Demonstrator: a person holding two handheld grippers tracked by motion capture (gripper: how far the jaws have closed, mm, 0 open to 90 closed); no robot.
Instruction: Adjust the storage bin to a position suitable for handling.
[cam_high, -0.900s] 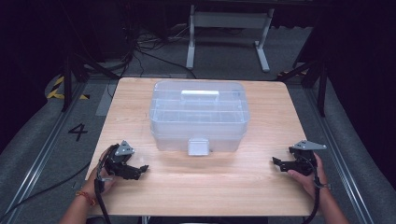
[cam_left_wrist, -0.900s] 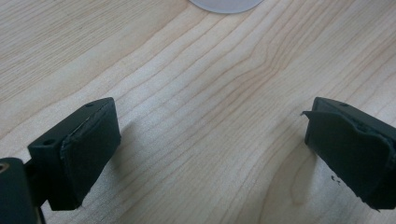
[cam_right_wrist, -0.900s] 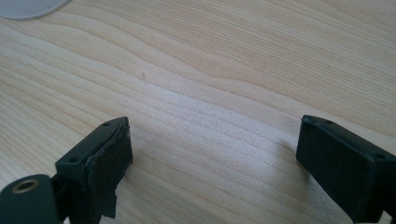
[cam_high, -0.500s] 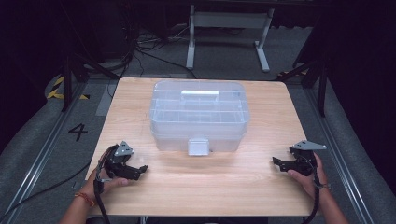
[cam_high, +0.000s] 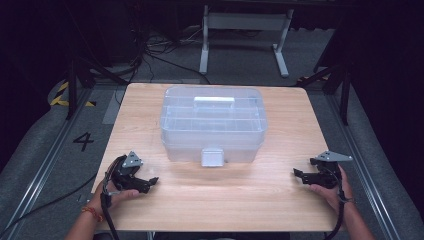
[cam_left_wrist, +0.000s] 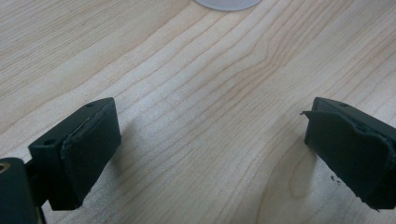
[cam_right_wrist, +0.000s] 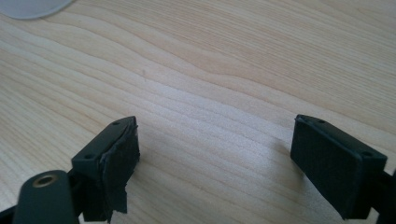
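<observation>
While the clear lidded box (cam_high: 212, 125) waits at the worktop's (cam_high: 210, 200) twelve o'clock, the left hand-held gripper (cam_high: 150, 181) at seven and the right hand-held gripper (cam_high: 298, 174) at four rest with jaws spread and empty, seemingly poised to reach for it.

Only readable mark was a black numeral "4" (cam_high: 83, 141) on the grey floor, just left of the counter (cam_high: 150, 105), near its front-left corner. No readable text, label or brand on the counter or on what stood on it.

Dark room, grey floor (cam_high: 45, 165), white metal stand (cam_high: 245, 30), floor cables (cam_high: 150, 55), wooden table (cam_high: 210, 200)
</observation>
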